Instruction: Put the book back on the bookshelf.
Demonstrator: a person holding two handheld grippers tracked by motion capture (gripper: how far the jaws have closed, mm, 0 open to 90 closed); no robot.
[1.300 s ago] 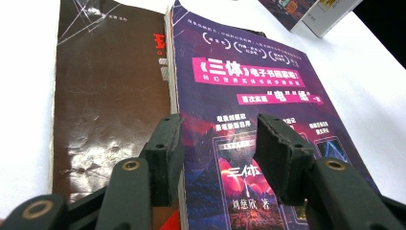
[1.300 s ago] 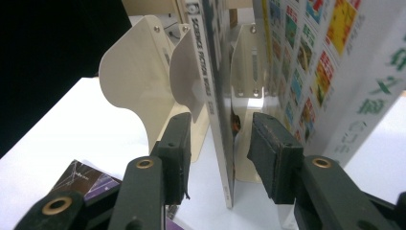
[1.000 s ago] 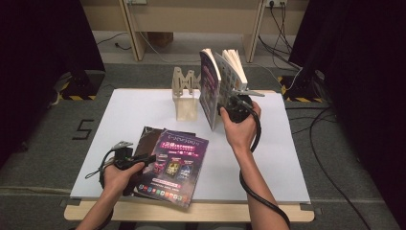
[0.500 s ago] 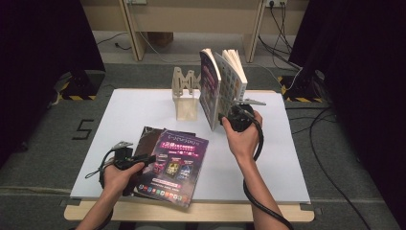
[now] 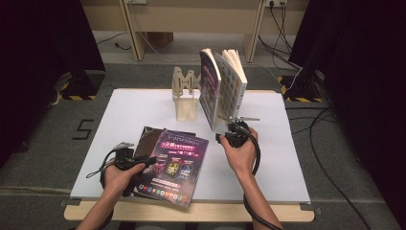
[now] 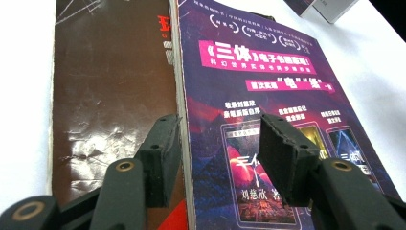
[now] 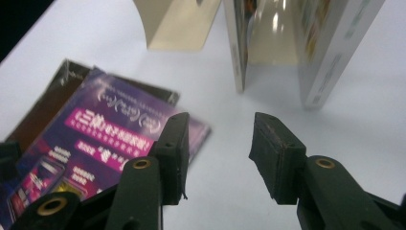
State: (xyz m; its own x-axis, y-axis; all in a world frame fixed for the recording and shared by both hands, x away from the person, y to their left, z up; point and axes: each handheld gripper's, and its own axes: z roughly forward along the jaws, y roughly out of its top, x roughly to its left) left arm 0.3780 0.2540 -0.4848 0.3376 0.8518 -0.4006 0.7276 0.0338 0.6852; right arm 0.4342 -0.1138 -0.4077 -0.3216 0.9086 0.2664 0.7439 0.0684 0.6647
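High view: right gripper point(image 5: 221, 137) (fingers wide, empty) has dropped away from the standing books point(image 5: 222, 91).

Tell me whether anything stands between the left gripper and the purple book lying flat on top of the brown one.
Nothing visible does. The left gripper hovers with open jaws right at the spine edge of the glossy purple paperback book, which lies on the dark brown book; no object sits between the jaws and that edge.
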